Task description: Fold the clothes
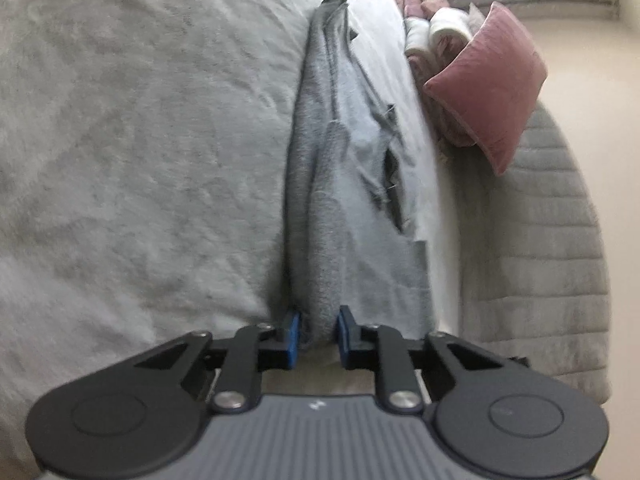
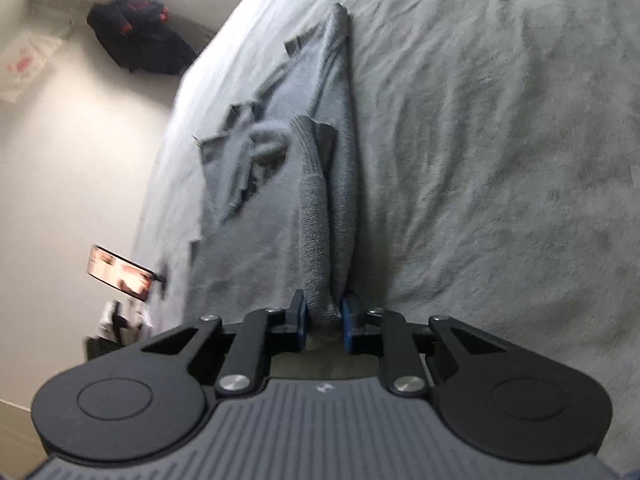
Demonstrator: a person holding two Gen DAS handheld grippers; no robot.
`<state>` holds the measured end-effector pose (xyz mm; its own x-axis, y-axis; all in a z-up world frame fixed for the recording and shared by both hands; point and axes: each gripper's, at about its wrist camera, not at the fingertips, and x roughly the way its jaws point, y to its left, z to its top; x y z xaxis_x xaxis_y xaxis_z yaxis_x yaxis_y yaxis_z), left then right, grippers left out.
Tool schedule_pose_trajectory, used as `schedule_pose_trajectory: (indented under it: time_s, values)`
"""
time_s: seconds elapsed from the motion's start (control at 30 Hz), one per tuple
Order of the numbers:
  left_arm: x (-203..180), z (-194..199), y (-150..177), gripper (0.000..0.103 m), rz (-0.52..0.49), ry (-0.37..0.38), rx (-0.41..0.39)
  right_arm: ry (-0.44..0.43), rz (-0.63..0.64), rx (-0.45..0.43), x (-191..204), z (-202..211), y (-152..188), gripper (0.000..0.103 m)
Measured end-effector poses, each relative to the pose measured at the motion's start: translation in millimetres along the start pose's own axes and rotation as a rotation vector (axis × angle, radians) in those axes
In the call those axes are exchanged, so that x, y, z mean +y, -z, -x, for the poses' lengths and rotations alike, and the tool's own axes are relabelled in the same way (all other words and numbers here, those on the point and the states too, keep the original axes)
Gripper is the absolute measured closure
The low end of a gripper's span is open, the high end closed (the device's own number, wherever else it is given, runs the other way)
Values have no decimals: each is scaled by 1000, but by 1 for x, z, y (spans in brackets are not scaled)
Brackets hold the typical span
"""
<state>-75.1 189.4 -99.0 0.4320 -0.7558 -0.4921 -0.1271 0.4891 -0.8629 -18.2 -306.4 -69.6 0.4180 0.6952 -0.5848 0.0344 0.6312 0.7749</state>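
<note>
A grey knit garment (image 1: 332, 168) stretches along the edge of a bed covered in grey fabric (image 1: 140, 140). My left gripper (image 1: 318, 332) is shut on a bunched end of it, blue pads pressed against the cloth on both sides. In the right wrist view the same grey garment (image 2: 320, 184) runs away from the camera, with loose flaps and a rolled fold on its left side. My right gripper (image 2: 325, 316) is shut on its near end. Both held ends are lifted a little off the bed, and the cloth is pulled taut between them.
A pink cushion (image 1: 488, 84) and a pile of pale folded laundry (image 1: 432, 28) sit past the bed's edge beside a grey quilted mat (image 1: 552, 240). On the other side lie a dark garment (image 2: 140, 36) on the floor, a white bag (image 2: 24, 64) and a phone (image 2: 120, 272).
</note>
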Motion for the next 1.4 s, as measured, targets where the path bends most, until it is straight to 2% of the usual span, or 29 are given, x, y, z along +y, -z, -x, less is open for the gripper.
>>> schedule_pose_trajectory:
  time_s: [0.13, 0.37, 0.53, 0.73, 0.83, 1.0, 1.4]
  values:
    - [-6, 3, 7, 87, 30, 94, -52, -69, -4, -43, 6, 9, -2, 84]
    - [-16, 14, 8, 90, 95, 254, -200, -175, -38, -94, 18, 11, -14, 84]
    - [-21, 20, -7, 90, 151, 355, -294, -228, -57, -145, 32, 7, -32, 84]
    - [-30, 6, -37, 90, 216, 406, -381, -246, -60, -220, 43, -8, -61, 84]
    - [-33, -4, -55, 90, 246, 415, -404, -261, -85, -261, 43, -20, -74, 84]
    - [-37, -24, -94, 90, 258, 387, -435, -248, -109, -311, 47, -49, -102, 84]
    - [-22, -82, -179, 90, 290, 304, -467, -180, -165, -334, 28, -108, -160, 84]
